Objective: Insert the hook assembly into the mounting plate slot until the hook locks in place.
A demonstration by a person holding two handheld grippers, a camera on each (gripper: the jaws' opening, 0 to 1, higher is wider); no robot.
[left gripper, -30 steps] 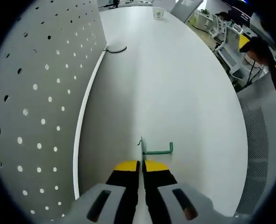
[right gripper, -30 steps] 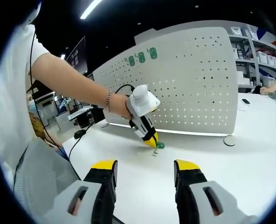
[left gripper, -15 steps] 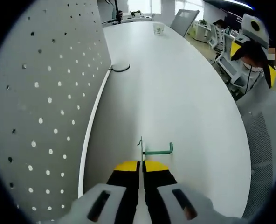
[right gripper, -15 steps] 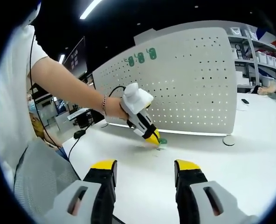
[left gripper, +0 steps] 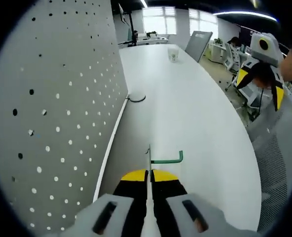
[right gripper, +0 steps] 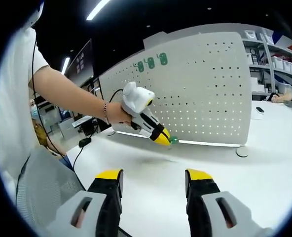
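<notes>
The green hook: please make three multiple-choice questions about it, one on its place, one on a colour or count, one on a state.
1. Where is the green hook?
A. in the left claw
B. lying on the table
C. hung on the pegboard

2. How many green items sit near the pegboard's top?
A. one
B. three
C. six

3. How is the right claw?
A. shut on a cup
B. shut empty
C. open

Answers: 1 A, its stem is pinched between the shut jaws; 2 B, three green items show there; 3 C, its jaws stand wide apart.
</notes>
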